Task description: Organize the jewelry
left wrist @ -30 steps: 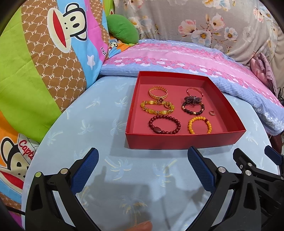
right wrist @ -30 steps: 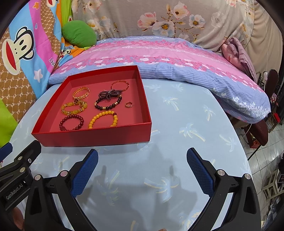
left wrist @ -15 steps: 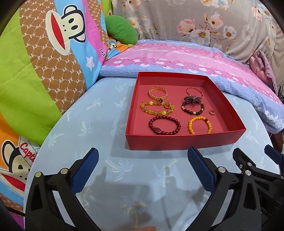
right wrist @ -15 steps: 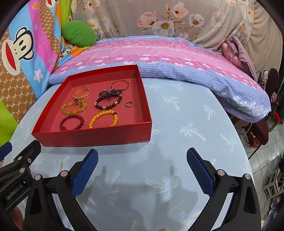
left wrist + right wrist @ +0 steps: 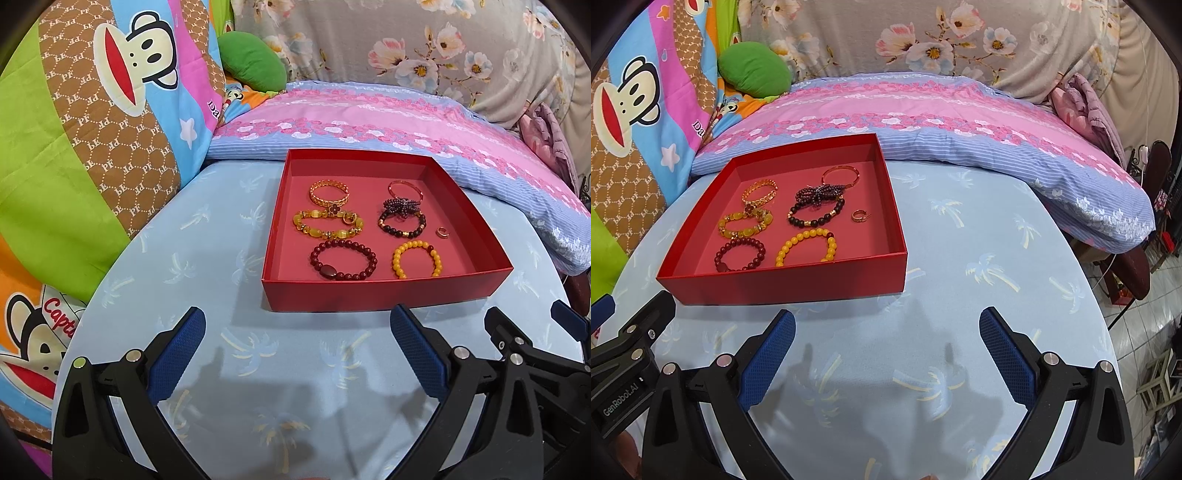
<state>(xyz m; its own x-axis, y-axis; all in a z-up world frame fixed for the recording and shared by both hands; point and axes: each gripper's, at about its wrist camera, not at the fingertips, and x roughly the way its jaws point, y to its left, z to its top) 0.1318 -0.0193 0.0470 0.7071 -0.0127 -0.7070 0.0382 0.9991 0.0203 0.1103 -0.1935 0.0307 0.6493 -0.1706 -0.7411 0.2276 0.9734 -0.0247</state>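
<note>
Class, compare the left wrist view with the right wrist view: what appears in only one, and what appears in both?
Only the left wrist view shows the orange monkey print. Only the right wrist view shows the tiled floor and a stool. Both show the red tray of bracelets, the green cushion, the pink striped pillow, and both open grippers: left gripper, right gripper.

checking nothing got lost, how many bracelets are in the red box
7, all in the red cardboard box: three in the left column, four on the right. None appear hidden.
</note>
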